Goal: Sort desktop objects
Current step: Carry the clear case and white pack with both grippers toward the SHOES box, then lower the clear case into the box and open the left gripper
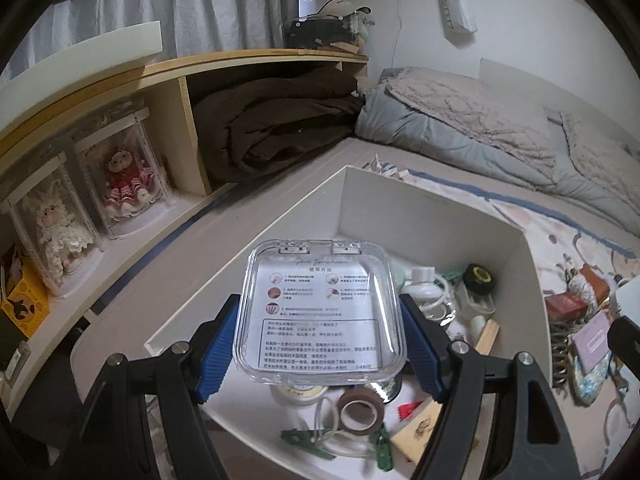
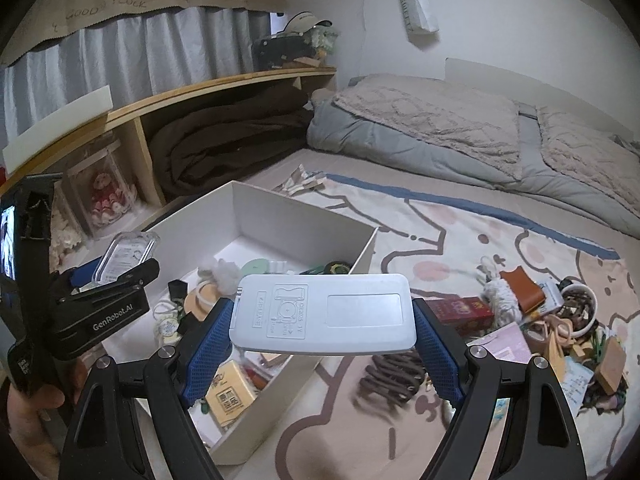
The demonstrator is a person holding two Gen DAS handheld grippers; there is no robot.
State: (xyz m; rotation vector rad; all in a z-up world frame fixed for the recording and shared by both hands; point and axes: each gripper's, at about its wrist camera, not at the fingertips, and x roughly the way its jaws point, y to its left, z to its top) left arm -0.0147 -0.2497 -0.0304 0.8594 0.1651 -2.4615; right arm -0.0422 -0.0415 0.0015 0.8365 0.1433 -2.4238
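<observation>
The left gripper (image 1: 320, 344) clamps a clear square plastic case (image 1: 320, 312) above the white open box (image 1: 516, 280) of tape rolls and clips. The right gripper (image 2: 322, 344) clamps a white flat rectangular device (image 2: 324, 312) at the box's edge; only its view shows the loose pile (image 2: 560, 320) beyond on the patterned mat (image 2: 460, 240).

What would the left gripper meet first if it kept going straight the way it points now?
Probably the clutter inside the white box: the left gripper, holding a clear case, aims down into it, though depth is hard to judge.

- We read "GenRobot.AI" in white on the black left gripper (image 2: 116, 276).
- We read "GOOD LUCK" handwritten on the brown paper strip (image 2: 120, 0) above the curtain.
- We read "CR2025 3V" and "RELEASE" moulded into the white device (image 2: 324, 312).
</observation>
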